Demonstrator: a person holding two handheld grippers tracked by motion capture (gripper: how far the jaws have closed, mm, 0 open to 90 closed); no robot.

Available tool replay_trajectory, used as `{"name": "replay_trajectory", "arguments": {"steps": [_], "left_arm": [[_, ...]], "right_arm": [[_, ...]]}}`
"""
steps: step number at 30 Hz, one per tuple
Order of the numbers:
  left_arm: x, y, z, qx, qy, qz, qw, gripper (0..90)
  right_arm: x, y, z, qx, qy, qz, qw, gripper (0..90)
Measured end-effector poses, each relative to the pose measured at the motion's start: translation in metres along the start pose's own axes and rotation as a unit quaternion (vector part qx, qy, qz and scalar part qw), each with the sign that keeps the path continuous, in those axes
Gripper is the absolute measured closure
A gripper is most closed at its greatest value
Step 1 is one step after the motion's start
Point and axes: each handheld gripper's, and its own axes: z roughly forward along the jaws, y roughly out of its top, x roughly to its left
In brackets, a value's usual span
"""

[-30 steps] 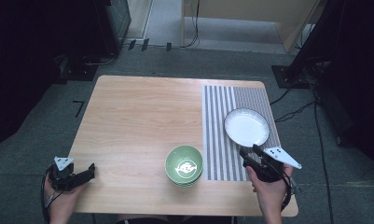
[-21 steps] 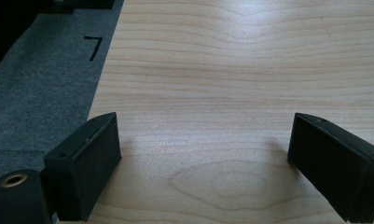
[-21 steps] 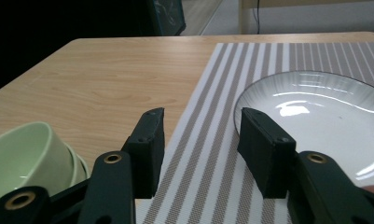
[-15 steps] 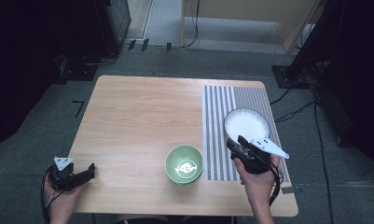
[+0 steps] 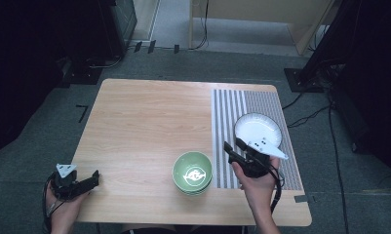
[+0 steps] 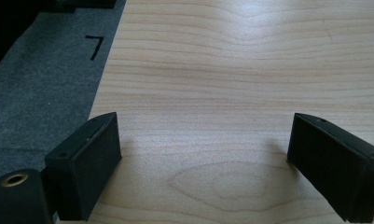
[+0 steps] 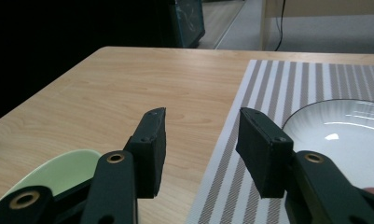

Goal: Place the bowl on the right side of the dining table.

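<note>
A green bowl [image 5: 192, 172] with a white mark inside stands near the table's front edge, its rim also visible at the lower left of the right gripper view [image 7: 49, 175]. A white plate [image 5: 258, 129] lies on the striped placemat [image 5: 232, 117] at the right, seen close up [image 7: 348, 135] beside the right jaw. My right gripper [image 5: 233, 147] hovers open over the mat between bowl and plate, with nothing between its jaws [image 7: 201, 140]. My left gripper [image 5: 93, 176] rests open at the front left corner, and bare wood lies between its jaws [image 6: 203, 149].
The wooden table [image 5: 149, 117] has a wide bare stretch at left and centre. Grey carpet [image 6: 40, 93] with a black tape mark lies past the table's left edge. Cables and dark equipment stand on the floor around the table.
My right gripper has moved left and slightly forward, from the front right of the mat to a spot beside the plate's near-left rim. The left gripper has stayed put.
</note>
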Motion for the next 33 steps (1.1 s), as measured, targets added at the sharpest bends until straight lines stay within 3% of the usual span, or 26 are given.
{"name": "replay_trajectory", "arguments": {"steps": [4, 8, 10, 12, 15, 16, 17, 22, 24, 29, 33], "left_arm": [[-0.001, 0.000, -0.002, -0.001, -0.003, 0.000, 1.0000, 8.8], [-0.002, 0.002, -0.007, -0.017, -0.003, -0.005, 0.9998, 8.8], [-0.006, 0.004, -0.011, -0.027, 0.007, 0.005, 0.9996, 8.8], [-0.011, 0.007, -0.018, -0.041, 0.004, 0.006, 0.9991, 8.9], [-0.016, 0.010, -0.024, -0.057, -0.008, 0.004, 0.9983, 8.9], [-0.021, 0.013, -0.029, -0.072, -0.027, -0.002, 0.9971, 8.9], [-0.021, 0.013, -0.029, -0.072, -0.027, -0.002, 0.9971, 8.9], [-0.034, 0.021, -0.043, -0.110, -0.055, -0.010, 0.9924, 8.9], [-0.037, 0.022, -0.046, -0.113, -0.057, -0.008, 0.9919, 8.9], [-0.058, 0.031, -0.058, -0.120, -0.090, 0.007, 0.9886, 8.9], [-0.075, 0.037, -0.062, -0.124, -0.108, 0.015, 0.9864, 8.9]], "right_arm": [[0.011, -0.003, 0.006, 0.014, 0.019, -0.008, 0.9997, 52.7], [0.021, -0.006, 0.010, 0.029, 0.043, -0.004, 0.9987, 53.0], [0.026, -0.008, 0.012, 0.036, 0.055, -0.003, 0.9978, 53.5], [0.031, -0.011, 0.015, 0.046, 0.061, -0.009, 0.9971, 53.8], [0.035, -0.014, 0.020, 0.056, 0.064, -0.014, 0.9962, 54.0], [0.038, -0.018, 0.023, 0.065, 0.066, -0.016, 0.9956, 54.4], [0.039, -0.020, 0.025, 0.070, 0.066, -0.017, 0.9952, 54.5], [0.042, -0.026, 0.031, 0.085, 0.068, -0.022, 0.9937, 55.5], [0.043, -0.028, 0.033, 0.091, 0.067, -0.023, 0.9933, 56.5], [0.046, -0.034, 0.039, 0.108, 0.068, -0.030, 0.9914, 59.6], [0.048, -0.039, 0.042, 0.118, 0.053, -0.040, 0.9908, 65.3]]}}
